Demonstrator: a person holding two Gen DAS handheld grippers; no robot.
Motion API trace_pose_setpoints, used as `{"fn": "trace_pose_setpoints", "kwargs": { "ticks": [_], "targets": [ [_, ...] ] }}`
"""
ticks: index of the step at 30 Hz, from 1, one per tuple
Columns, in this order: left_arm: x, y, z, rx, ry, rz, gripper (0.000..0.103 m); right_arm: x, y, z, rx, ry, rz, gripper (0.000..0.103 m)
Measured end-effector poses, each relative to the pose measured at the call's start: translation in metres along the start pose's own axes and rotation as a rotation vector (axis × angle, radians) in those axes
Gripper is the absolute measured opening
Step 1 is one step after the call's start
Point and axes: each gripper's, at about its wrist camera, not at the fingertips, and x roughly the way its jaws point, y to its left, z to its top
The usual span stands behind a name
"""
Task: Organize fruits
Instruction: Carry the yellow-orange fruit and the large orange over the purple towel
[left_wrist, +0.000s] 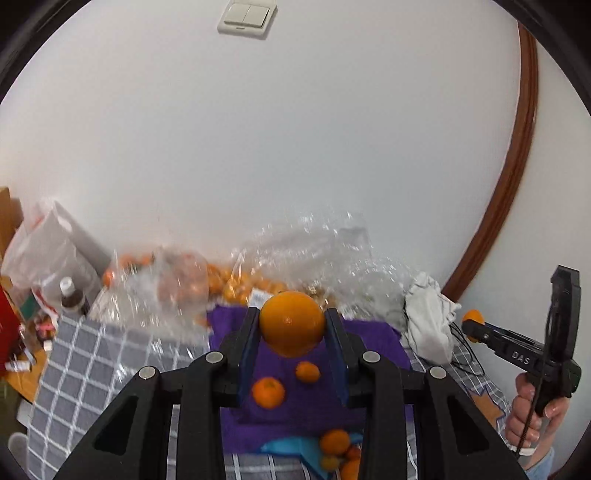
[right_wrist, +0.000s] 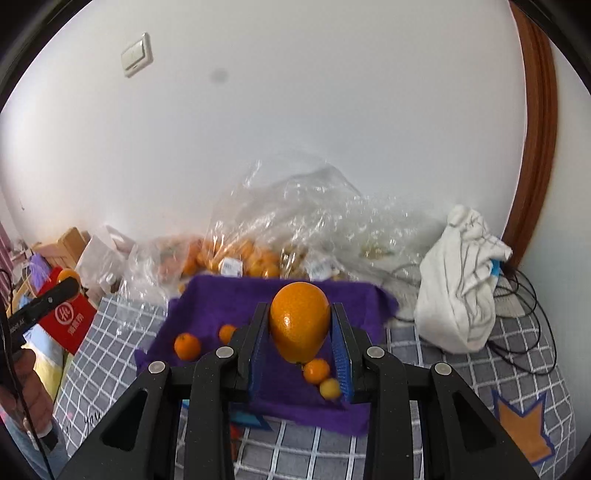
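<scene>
My left gripper is shut on a large orange and holds it above a purple cloth. My right gripper is shut on another large orange above the same purple cloth. Small tangerines lie on the cloth, and they also show in the right wrist view. More small fruits lie at the cloth's near edge on a blue piece. The right gripper shows at the right of the left wrist view, and the left gripper at the left of the right wrist view.
Clear plastic bags of oranges lie against the wall behind the cloth. A white cloth bundle with black cables sits at the right. A red packet, a bottle and clutter stand at the left. A grey checked cover lies underneath.
</scene>
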Motion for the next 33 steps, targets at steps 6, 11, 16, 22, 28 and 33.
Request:
{"fn": "trace_pose_setpoints", "kwargs": {
  "ticks": [6,11,16,22,28,33],
  "targets": [
    [0.031,-0.001,0.032,-0.016,0.009,0.021,0.033,0.016,-0.009,0.034,0.020,0.008,-0.003,0.032],
    [0.069,0.010,0.032,-0.060,0.059,-0.031,0.033,0.046,-0.019,0.037,0.060,0.029,0.035,0.032],
    [0.106,0.021,0.018,-0.006,0.165,0.031,0.033,0.092,-0.027,0.024,0.046,0.135,-0.003,0.032],
    [0.136,0.043,0.003,-0.033,0.259,0.049,0.033,0.127,-0.042,0.007,0.049,0.234,-0.020,0.032],
    [0.161,0.052,-0.012,-0.053,0.336,0.040,0.033,0.159,-0.055,-0.011,0.058,0.330,-0.032,0.032],
    [0.174,0.056,-0.021,-0.086,0.379,0.029,0.033,0.177,-0.061,-0.019,0.072,0.378,-0.021,0.032]
  ]
}}
